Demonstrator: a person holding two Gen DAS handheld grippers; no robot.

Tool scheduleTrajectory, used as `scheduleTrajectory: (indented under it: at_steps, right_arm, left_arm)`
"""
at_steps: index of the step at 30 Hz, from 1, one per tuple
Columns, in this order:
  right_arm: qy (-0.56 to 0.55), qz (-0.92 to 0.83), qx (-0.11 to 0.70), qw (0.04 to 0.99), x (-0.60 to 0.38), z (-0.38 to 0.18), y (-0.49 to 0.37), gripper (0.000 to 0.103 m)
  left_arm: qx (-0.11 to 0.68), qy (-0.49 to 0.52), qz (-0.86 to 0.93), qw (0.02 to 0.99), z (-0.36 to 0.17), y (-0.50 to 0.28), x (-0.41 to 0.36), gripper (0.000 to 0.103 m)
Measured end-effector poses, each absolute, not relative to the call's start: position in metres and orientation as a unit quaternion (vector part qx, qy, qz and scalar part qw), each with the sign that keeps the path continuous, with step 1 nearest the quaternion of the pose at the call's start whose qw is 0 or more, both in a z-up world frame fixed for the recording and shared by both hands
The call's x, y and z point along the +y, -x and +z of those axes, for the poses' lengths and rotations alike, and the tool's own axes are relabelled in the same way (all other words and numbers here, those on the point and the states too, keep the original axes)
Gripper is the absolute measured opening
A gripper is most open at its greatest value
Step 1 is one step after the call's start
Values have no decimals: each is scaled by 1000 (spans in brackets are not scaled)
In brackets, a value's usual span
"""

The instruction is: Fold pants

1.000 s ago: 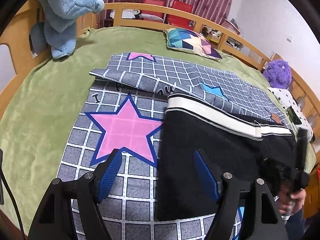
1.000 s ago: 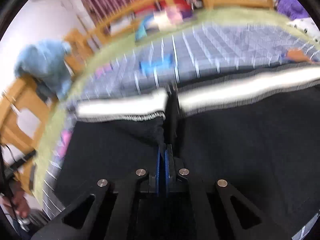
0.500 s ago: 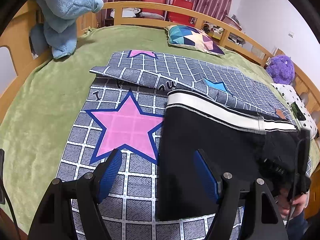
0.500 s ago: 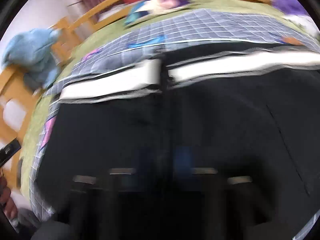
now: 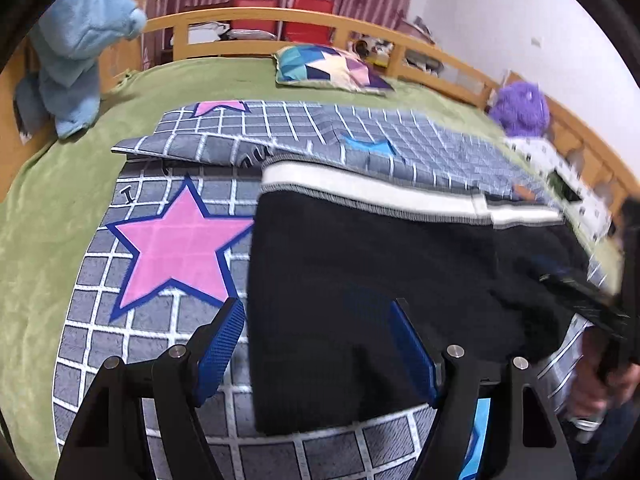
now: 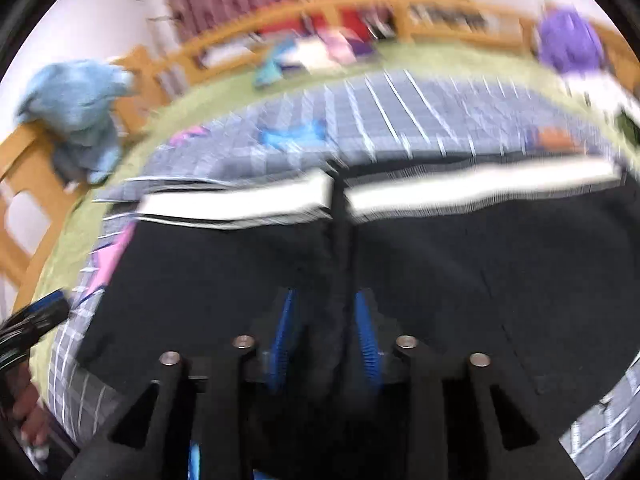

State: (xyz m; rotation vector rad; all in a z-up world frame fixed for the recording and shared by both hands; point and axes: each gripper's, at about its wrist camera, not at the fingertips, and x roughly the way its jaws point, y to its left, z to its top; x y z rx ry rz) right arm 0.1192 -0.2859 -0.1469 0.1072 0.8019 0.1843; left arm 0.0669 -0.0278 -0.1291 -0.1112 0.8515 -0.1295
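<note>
Pants (image 5: pixel 372 288) lie flat on the checked star quilt (image 5: pixel 168 248) covering the bed.
Left hand-held gripper (image 5: pixel 316 336) hovers spread, empty, over their near edge; right hand-held gripper (image 6: pixel 326 336) has just been opening, black fabric between its pads, unpinched.
</note>
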Motion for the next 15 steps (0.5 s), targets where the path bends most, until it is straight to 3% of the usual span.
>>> scheduleTrajectory:
  at_steps: [3,7,10,15]
  right_arm:
    - [-24,107,365,925,-273,-142,-88,39]
    - [44,90,427,899,-252,-182,-79,40]
    - [111,82,404,904,-239,-183,-65,40]
    - [65,110,388,913,-257,-162,-57,40]
  left_arm:
    - [437,39,-51,897,-151,-61,-40,73]
    - [448,-6,-8,894,-178,-45,-55,76]
    - [451,13,-14,892,-170,-45,-49,76]
    - [430,71,-21,900,-145,-57,-25,76]
